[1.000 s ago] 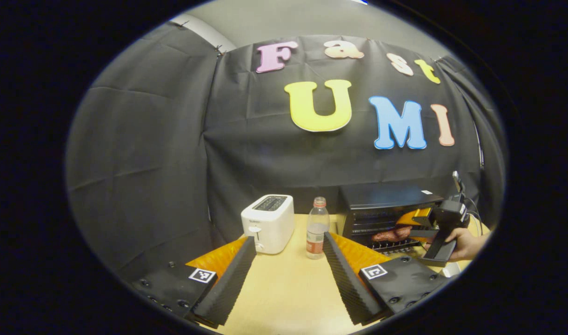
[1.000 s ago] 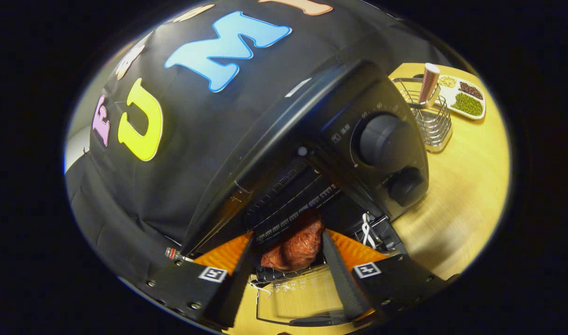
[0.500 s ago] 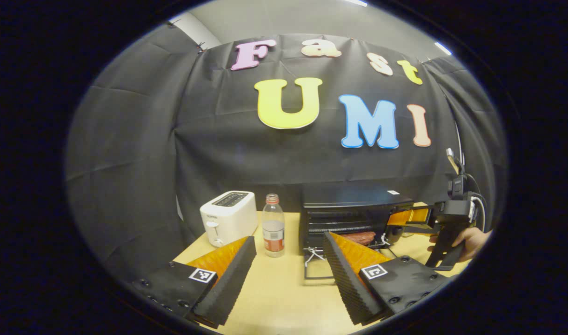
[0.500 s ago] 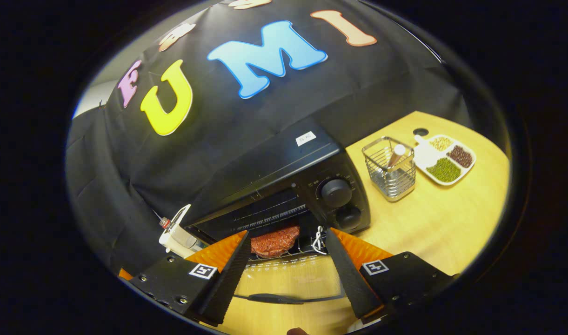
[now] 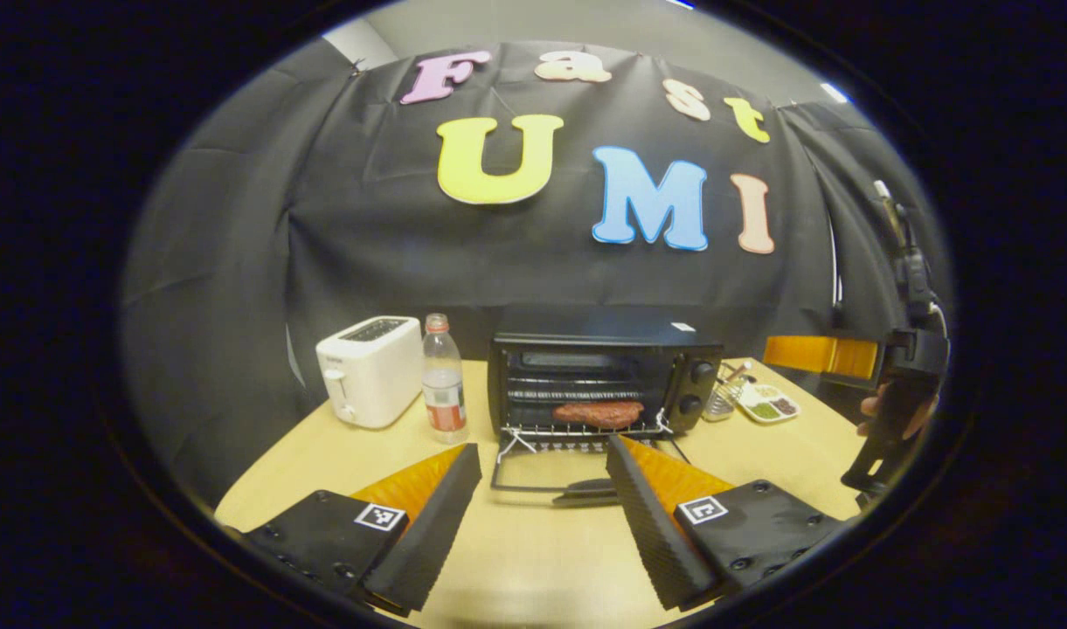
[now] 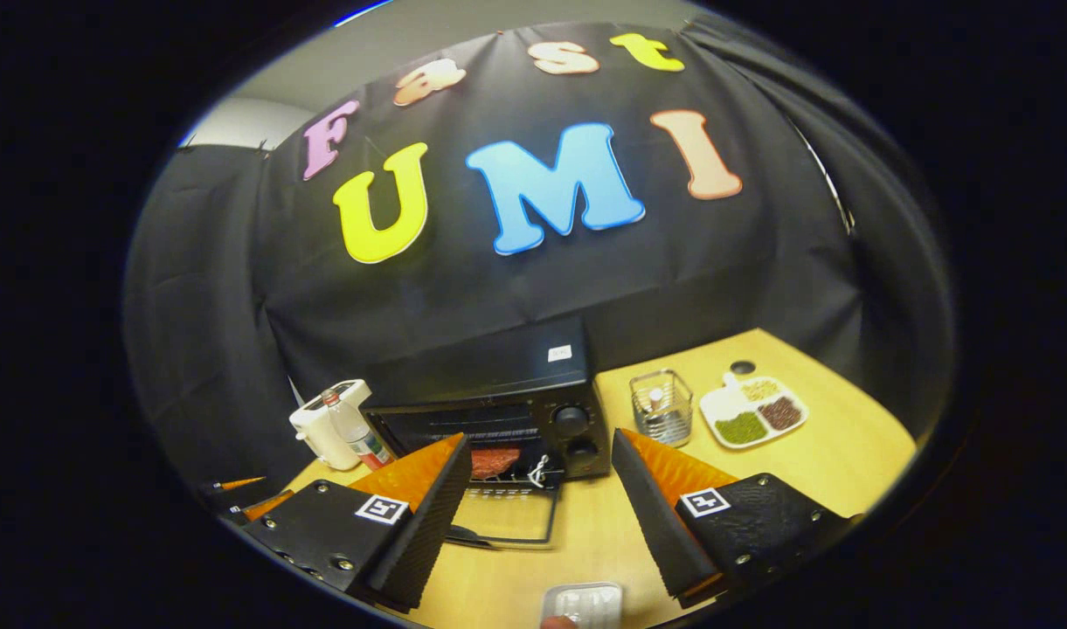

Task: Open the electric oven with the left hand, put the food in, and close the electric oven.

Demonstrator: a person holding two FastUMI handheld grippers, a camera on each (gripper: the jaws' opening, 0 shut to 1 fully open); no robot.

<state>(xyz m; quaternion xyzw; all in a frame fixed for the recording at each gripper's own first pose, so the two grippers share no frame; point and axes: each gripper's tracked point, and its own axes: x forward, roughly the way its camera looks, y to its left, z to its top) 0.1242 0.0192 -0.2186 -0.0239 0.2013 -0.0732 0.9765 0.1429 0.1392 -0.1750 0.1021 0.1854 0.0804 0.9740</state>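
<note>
Wooden table (image 5: 533, 559): bears all items.
Electric oven (image 5: 603, 371): centre back, door (image 5: 542, 476) dropped flat, open.
Toaster (image 5: 369, 369): well left of oven.
Left gripper (image 5: 542, 524): before the oven door, fingers apart, empty.
Right gripper (image 6: 537, 515): before the oven, fingers apart, empty.
Water bottle (image 5: 444, 377): between toaster and oven.
Meat patty (image 5: 598, 413): on the rack inside oven.
Wire basket (image 6: 662, 407), divided dish (image 6: 753, 412): right of oven.

Clear tray (image 6: 583, 603) — cut off below

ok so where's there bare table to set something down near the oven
Bare wooden table lies in front of the black oven's dropped glass door, and in front of the white toaster. Crowded right of the oven: wire basket, white sectioned dish.
</note>
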